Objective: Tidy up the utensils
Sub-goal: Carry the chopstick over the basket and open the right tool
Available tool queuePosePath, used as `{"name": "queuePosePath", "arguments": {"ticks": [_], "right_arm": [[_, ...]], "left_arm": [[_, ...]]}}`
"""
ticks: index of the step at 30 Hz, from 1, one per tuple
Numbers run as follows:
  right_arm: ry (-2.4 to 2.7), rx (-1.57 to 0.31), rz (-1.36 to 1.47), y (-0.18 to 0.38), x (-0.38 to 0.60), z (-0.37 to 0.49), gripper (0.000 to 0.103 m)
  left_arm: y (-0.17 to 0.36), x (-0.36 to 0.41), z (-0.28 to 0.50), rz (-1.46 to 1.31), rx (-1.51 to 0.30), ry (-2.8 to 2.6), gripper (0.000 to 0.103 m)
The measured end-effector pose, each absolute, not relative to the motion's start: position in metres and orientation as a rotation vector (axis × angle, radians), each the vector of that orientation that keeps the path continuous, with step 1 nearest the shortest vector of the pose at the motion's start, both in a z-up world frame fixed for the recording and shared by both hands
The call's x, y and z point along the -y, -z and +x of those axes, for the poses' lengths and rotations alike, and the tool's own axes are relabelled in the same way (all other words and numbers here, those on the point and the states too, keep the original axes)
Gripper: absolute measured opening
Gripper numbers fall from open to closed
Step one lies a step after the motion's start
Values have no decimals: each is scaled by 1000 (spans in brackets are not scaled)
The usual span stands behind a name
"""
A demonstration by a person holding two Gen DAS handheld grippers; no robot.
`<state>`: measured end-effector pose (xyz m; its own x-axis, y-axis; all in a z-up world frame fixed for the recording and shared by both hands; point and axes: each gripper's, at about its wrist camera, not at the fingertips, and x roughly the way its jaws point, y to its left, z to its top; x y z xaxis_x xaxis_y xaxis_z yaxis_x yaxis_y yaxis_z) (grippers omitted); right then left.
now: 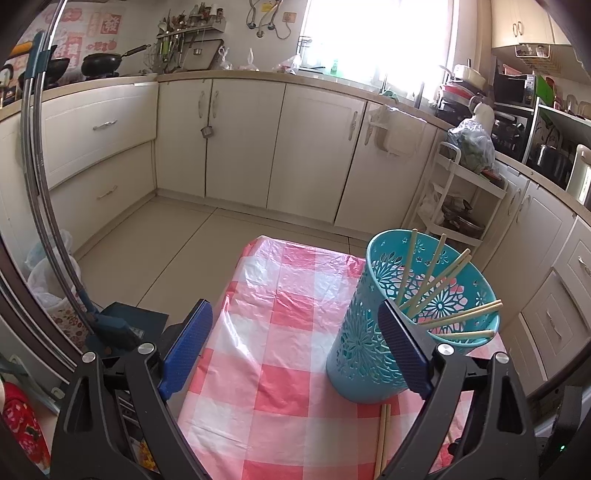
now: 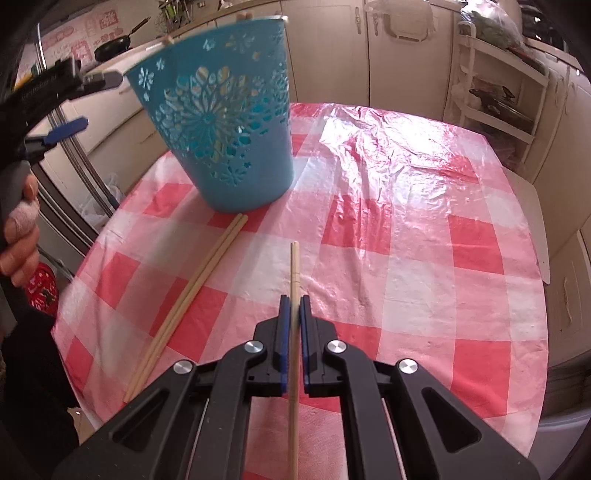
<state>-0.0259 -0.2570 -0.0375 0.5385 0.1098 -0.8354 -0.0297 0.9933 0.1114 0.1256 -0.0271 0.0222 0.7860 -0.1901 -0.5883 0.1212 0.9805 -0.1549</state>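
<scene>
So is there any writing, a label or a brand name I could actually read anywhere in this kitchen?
None reads clearly.
Red paper cut-outs on the wall: they seem to bear characters, too blurred to read.
Microwave: any panel markings too small to read.
Turquoise holder, chopstick and checked tablecloth: no text.

I'm looking into a kitchen: cream cabinets run round under a pale countertop, a beige tiled floor below. A bright window floods the far wall. A black pan sits left, a white shelf trolley right.
</scene>
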Motion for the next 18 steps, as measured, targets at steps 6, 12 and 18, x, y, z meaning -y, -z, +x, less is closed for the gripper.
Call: {"name": "queuePosePath", "arguments": {"ticks": [6,12,18], "right_arm": [[-126,-887,214,-5,266,-26,6],[-182,-778,285,-49,262,-22,6],[-231,-689,292,-89,257,-16,6]], "left_arm": [[-21,31,125,-100,-650,168,87],[-20,32,125,-99,-656,166,87],[-20,31,126,-100,-656,166,87]]}}
